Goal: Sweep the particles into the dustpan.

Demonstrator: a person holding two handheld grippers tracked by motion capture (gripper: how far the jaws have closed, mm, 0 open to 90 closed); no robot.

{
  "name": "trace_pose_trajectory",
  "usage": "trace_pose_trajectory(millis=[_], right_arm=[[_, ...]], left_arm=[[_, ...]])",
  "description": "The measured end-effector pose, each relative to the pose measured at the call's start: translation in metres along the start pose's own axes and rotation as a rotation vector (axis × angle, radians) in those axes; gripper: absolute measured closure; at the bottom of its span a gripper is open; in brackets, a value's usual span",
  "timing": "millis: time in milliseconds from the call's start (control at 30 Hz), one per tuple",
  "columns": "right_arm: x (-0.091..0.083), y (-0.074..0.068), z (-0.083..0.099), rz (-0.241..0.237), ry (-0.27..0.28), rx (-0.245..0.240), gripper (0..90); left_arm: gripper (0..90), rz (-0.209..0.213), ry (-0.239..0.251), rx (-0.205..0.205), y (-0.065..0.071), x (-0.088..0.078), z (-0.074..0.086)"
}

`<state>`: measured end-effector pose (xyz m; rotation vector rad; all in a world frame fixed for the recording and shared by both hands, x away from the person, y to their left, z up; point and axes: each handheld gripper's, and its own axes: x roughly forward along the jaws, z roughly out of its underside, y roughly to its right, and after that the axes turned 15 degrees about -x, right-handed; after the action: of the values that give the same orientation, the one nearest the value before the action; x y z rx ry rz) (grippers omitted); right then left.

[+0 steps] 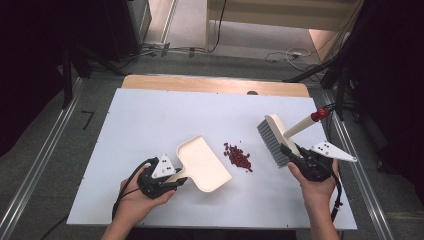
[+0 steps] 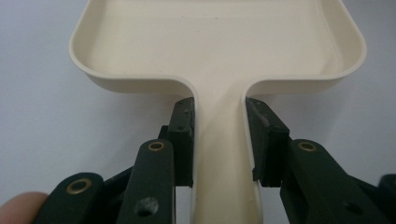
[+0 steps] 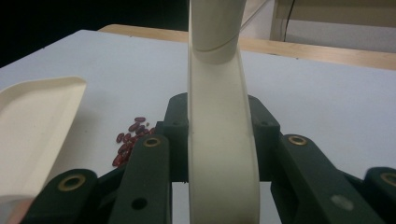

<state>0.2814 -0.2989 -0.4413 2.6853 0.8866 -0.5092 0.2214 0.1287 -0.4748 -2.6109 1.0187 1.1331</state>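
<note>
left gripper [image 1: 176,181] clamps dustpan [image 1: 203,162] handle, mouth facing beans [image 1: 238,157] mid-tabletop | right gripper [image 1: 291,153] clamps brush [image 1: 274,139] toward right edge, bristles down, ready to sweep

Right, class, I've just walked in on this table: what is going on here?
A person is set up to sweep. The left gripper clamps the handle of a cream dustpan, which sits on the white table. The right gripper grips a hand brush held off to the right. A small pile of red beans lies between them, none in the pan yet.
</note>
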Motion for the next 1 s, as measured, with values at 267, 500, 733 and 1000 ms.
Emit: trace_pose_trajectory(millis=[267,500,733,1000], right_arm=[[0.012,-0.010,-0.007,-0.013,-0.045,-0.023,65.6],[0.025,-0.020,-0.012,-0.032,-0.092,-0.040,65.6],[0.040,-0.031,-0.017,-0.043,-0.150,-0.081,65.6],[0.053,-0.037,-0.017,0.005,-0.230,-0.125,65.6]], left_arm=[[66.1,0.015,-0.050,0.021,0.006,0.009,-0.001],[66.2,0.025,-0.082,0.030,0.007,0.016,-0.003],[66.3,0.047,-0.127,0.043,0.008,0.028,-0.005],[66.2,0.068,-0.142,0.052,0.008,0.033,-0.014]])
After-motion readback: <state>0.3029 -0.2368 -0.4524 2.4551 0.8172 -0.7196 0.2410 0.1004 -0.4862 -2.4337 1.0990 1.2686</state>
